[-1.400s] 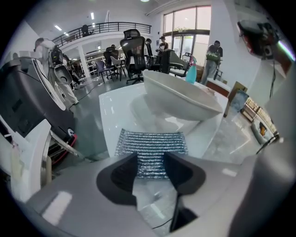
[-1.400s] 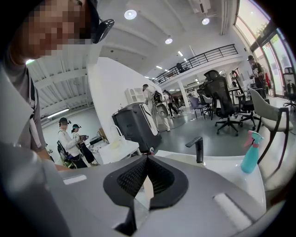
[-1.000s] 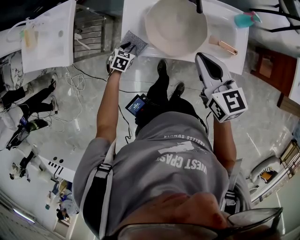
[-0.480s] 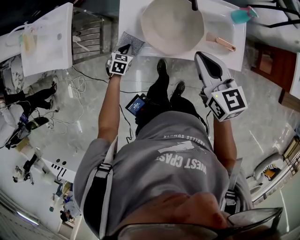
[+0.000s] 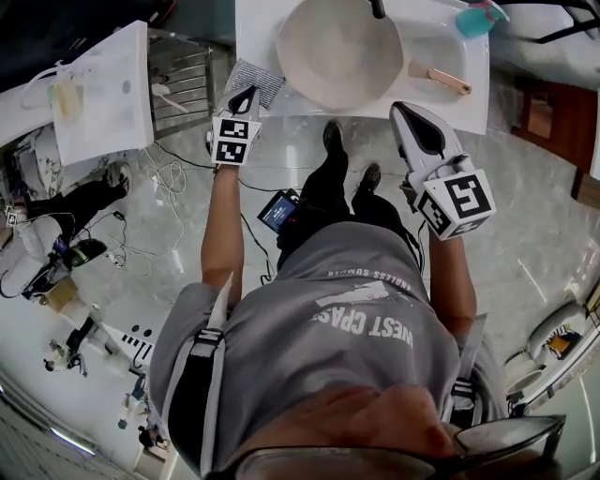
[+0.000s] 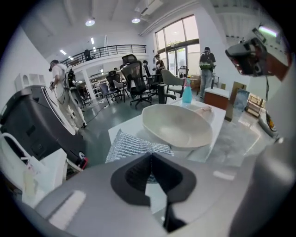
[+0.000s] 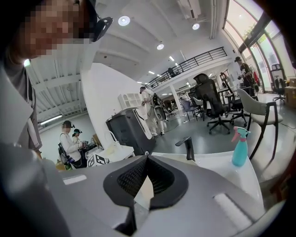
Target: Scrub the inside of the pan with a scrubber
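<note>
Pan (image 5: 339, 49) sitting upright on white table (image 5: 466, 98): round, cream, matte inside, with a shallow sloping wall. Its copper-pink handle (image 5: 441, 81) is pointing toward the person's right over bare tabletop. Only readable writing: grey T-shirt (image 5: 347, 309) showing "WEST COAST" upside down to the head camera; the smaller line beside it is too small to make out. Scrubber (image 5: 255, 81), a square silvery pad with crinkled mesh weave, is lying flat just left of the pan near the table's near-left corner, apart from the pan's rim. Left gripper (image 5: 242, 97) is hanging at the table's near edge, jaw tips pressed together with nothing between them, sitting right at the scrubber's near edge; whether they touch it cannot be told. Its own view is looking over the scrubber (image 6: 138, 147) toward the pan (image 6: 175, 125). Right gripper (image 5: 401, 111) is hovering off the table's front edge, right of the pan, jaws likewise closed on nothing. Open tabletop is lying right of the pan around the handle. Teal spray bottle (image 5: 478, 19) is standing at the far right corner, black faucet (image 5: 377, 8) rising at the pan's far rim. Cables (image 5: 159, 178) are trailing over polished grey floor (image 5: 525, 244) left of the person.
</note>
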Available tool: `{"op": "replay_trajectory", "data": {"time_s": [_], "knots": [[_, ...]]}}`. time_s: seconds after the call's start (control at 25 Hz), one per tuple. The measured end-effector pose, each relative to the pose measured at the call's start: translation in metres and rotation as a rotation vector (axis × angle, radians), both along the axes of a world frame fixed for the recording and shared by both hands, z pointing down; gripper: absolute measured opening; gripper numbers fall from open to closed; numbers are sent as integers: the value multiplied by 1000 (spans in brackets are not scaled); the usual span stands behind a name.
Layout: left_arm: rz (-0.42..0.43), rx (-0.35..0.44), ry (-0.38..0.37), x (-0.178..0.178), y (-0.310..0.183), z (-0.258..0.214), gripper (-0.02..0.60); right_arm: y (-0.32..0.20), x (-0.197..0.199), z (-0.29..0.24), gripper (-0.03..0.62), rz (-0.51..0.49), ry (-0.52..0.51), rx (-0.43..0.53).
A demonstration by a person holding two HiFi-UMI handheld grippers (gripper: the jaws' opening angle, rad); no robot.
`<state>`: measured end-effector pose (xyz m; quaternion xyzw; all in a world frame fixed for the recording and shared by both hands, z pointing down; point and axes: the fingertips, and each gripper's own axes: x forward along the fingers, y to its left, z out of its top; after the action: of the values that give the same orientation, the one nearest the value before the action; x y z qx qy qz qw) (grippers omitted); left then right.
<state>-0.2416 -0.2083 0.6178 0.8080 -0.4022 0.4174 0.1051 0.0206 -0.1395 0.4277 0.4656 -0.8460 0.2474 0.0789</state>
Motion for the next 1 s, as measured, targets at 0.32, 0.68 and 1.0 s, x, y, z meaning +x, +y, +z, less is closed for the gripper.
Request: {"op": "replay_trajectory", "data": {"time_s": [0.32, 0.68, 1.0], "knots": [[91, 110, -58, 30, -20, -59, 5, 11, 33, 1, 2, 73, -9, 4], [195, 47, -35, 124, -80, -16, 5, 21, 77, 15, 2, 192, -18, -11], [266, -53, -82, 195, -119, 44, 5, 37, 118, 24, 2, 335, -12, -50]]}}
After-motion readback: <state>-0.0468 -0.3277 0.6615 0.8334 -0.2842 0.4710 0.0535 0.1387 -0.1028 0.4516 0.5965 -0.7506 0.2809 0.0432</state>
